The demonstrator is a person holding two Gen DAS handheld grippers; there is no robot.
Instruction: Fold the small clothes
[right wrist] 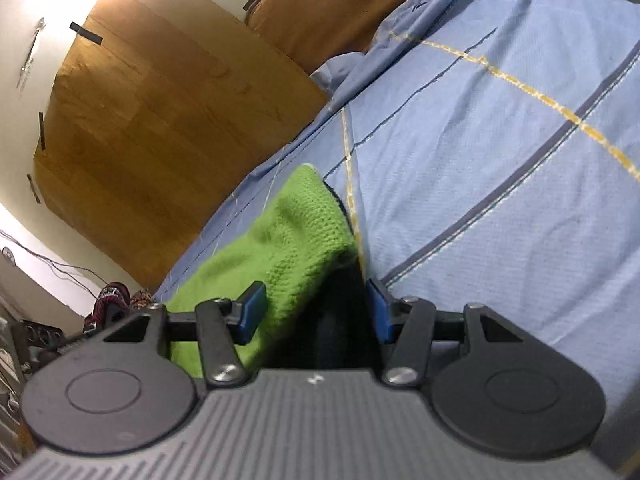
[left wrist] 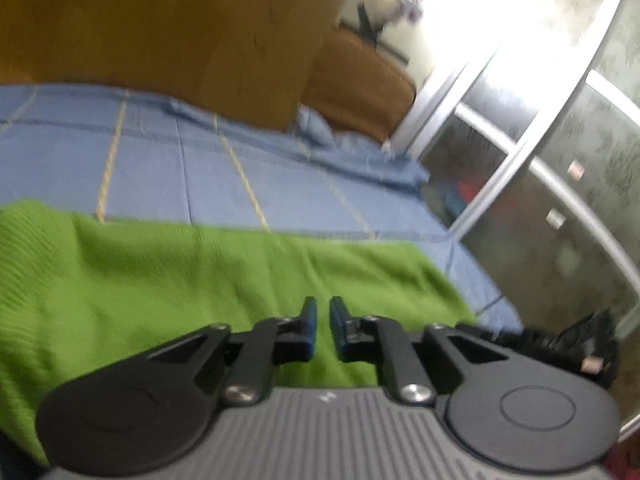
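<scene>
A bed covered with a blue sheet (left wrist: 208, 168) crossed by thin yellow and dark lines fills the scene, and everything else is placed from it. Behind the sheet's far edge stands a brown wooden headboard (left wrist: 160, 28), with a brown cushion (left wrist: 356, 80) beside it at the far corner. Along the sheet's right side in the left wrist view runs a frosted glass partition with metal frames (left wrist: 560, 152). The green knitted garment (left wrist: 180, 280) lies on the near part of the sheet, spread wide across it with soft ripples, its far edge running roughly straight over the blue cloth. The left gripper (left wrist: 323, 320) hovers above the garment's near portion; its blue-padded jaws are drawn together with only a slim gap visible, and nothing is between them. In the right wrist view the camera is rolled, so the sheet (right wrist: 500, 160) tilts up to the right and the headboard (right wrist: 160, 120) leans left. There the garment (right wrist: 288, 240) shows as a folded green band, with a dark underside or shadow beneath its near edge. The right gripper (right wrist: 316, 308) has its jaws well apart, straddling the garment's near edge without pressing on it.
</scene>
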